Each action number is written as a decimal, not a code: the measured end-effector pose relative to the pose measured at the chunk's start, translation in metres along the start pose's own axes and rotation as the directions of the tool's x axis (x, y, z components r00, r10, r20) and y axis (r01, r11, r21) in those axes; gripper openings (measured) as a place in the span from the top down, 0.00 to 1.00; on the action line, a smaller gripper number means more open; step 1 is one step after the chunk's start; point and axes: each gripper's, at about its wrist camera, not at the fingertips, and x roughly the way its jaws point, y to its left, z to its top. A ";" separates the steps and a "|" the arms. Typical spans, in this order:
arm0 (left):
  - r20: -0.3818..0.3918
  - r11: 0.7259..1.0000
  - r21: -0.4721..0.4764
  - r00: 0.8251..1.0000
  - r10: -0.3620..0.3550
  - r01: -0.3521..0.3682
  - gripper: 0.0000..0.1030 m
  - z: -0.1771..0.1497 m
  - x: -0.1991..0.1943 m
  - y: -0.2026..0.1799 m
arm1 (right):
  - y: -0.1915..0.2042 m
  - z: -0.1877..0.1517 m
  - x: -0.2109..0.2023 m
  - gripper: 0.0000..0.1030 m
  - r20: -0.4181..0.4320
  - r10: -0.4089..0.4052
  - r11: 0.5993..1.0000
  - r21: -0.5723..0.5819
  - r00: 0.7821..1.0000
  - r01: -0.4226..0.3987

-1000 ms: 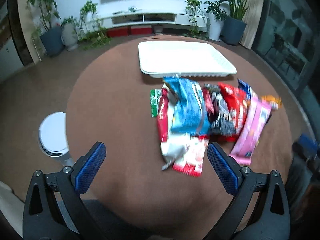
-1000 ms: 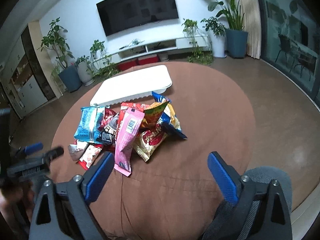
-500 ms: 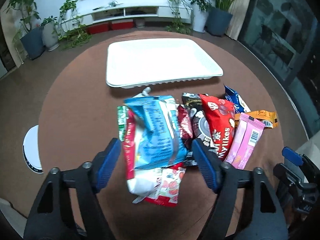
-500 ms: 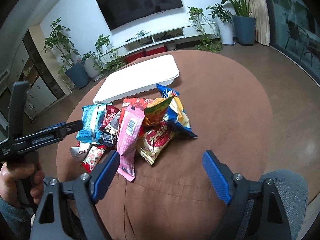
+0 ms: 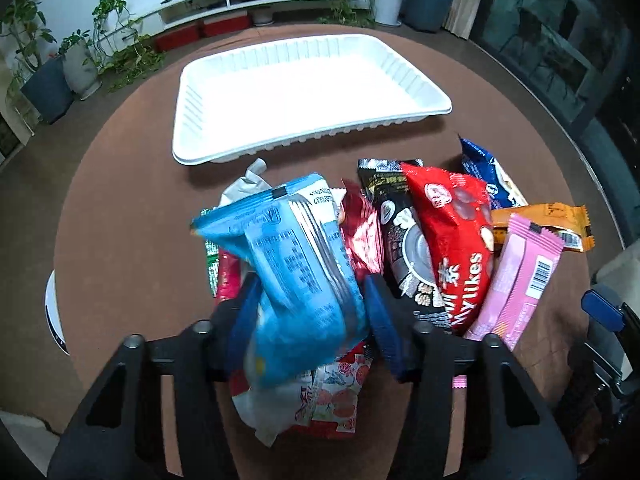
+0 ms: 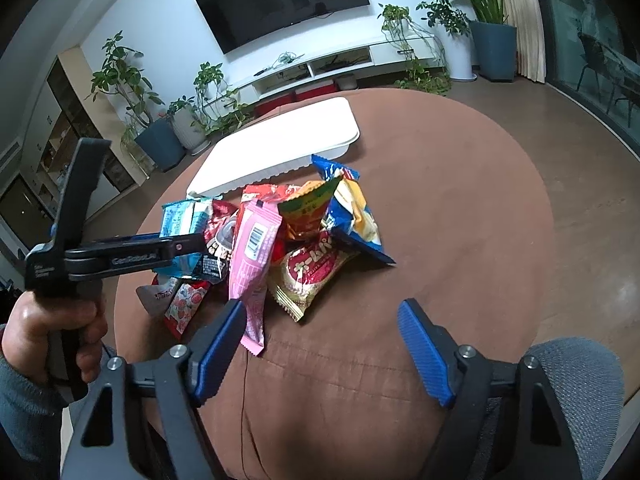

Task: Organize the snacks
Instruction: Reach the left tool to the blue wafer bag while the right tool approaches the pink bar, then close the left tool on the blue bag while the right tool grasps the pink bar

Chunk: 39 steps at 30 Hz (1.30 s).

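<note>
Left gripper closing in on the blue packet!
Packet sits squarely between its narrowing pads, apparently pinched; right gripper hangs wide apart, empty.

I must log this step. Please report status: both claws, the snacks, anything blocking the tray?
Left claw just closing around blue snack packet. Right claw open, empty, closing slightly. White tray holds nothing; path clear.

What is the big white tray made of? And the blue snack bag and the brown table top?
White tray: probably thin molded plastic or foam, matte, with ribbed walls. Blue snack bag: looks like thin plastic film, glossy, crinkled, with a silvery seam. Table top: seems covered in soft brown cloth, suede-like; it creases near the front edge.
</note>
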 end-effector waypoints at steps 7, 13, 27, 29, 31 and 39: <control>0.014 0.998 -0.032 0.999 -0.045 0.045 0.67 0.007 0.010 0.018 | -0.002 -0.001 0.003 0.25 -0.032 0.029 0.999 0.014 0.999 -0.029; 0.041 0.993 -0.064 0.994 -0.099 0.102 0.71 -0.006 -0.002 0.023 | 0.003 0.004 0.006 0.26 -0.045 0.101 0.994 0.039 0.994 -0.099; 0.124 0.965 -0.139 0.971 -0.206 0.222 0.75 -0.026 -0.022 0.055 | 0.024 0.019 0.043 0.34 -0.116 0.249 0.964 0.128 0.962 -0.234; 0.130 0.959 -0.151 0.967 -0.221 0.240 0.75 -0.029 -0.022 0.059 | 0.026 0.022 0.050 0.37 -0.124 0.244 0.965 0.134 0.962 -0.227; 0.141 0.953 -0.159 0.961 -0.236 0.257 0.75 -0.032 -0.023 0.061 | 0.026 0.024 0.056 0.39 -0.136 0.236 0.966 0.139 0.962 -0.217; 0.175 0.936 -0.171 0.944 -0.280 0.309 0.75 -0.048 -0.034 0.063 | 0.030 0.027 0.075 0.63 -0.173 0.238 0.966 0.140 0.956 -0.215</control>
